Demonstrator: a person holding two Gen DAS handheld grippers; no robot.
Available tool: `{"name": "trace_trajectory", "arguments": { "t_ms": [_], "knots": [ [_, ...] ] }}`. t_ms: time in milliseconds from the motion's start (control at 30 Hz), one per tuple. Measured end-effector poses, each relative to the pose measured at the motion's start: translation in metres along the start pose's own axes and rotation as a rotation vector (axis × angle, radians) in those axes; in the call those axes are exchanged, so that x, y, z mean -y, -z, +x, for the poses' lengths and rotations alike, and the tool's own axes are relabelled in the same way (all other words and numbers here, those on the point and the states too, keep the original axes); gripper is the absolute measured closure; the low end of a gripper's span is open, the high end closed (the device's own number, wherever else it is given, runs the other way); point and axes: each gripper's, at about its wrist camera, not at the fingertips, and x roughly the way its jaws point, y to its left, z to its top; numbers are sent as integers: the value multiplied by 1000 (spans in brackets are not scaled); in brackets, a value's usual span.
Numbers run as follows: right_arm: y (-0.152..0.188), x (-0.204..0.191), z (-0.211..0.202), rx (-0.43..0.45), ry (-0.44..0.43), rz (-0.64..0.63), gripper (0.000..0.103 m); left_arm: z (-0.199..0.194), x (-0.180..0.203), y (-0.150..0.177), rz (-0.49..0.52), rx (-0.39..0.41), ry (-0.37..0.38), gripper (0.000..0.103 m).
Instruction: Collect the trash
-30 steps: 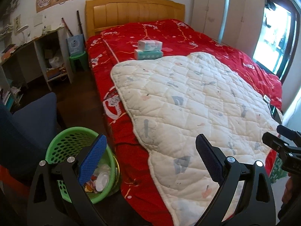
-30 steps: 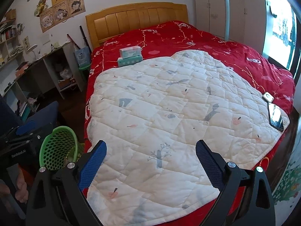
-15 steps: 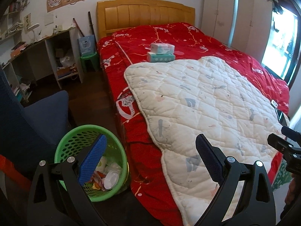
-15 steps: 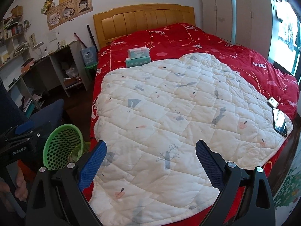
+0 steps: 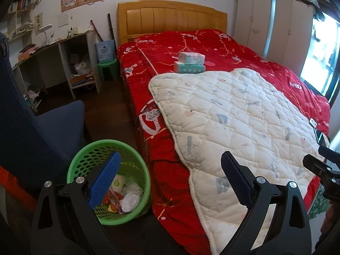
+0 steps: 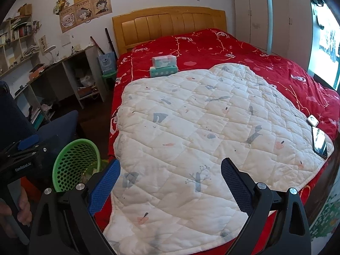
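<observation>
A green plastic basket (image 5: pixel 85 165) stands on the floor beside the bed and holds trash (image 5: pixel 125 195): white cups, lids and wrappers. It also shows in the right wrist view (image 6: pixel 70 165). My left gripper (image 5: pixel 170 182) is open and empty, held above the basket's right rim and the bed's edge. My right gripper (image 6: pixel 170 184) is open and empty over the foot of the white quilt (image 6: pixel 201 131). The left gripper's body (image 6: pixel 23 157) shows at the left of the right wrist view.
The bed has a red cover (image 5: pixel 191 42) with two tissue boxes (image 5: pixel 189 63) stacked near the headboard. A phone (image 6: pixel 318 142) and a small white device (image 6: pixel 312 120) lie at the quilt's right edge. A blue chair (image 5: pixel 42 127) and a desk (image 5: pixel 53 63) stand left.
Both grippers have pulled back and risen, so more of the room and the floor shows. The basket has shifted right and up in the left wrist view. Both jaws stay open.
</observation>
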Motion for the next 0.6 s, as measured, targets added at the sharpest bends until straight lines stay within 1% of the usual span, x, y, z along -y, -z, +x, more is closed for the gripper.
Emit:
{"name": "trace_trajectory", "arguments": {
  "t_ms": [600],
  "knots": [
    [-1, -6, -4, 9, -11, -2, 11, -8, -8, -1, -28, 30, -27, 9]
  ]
}}
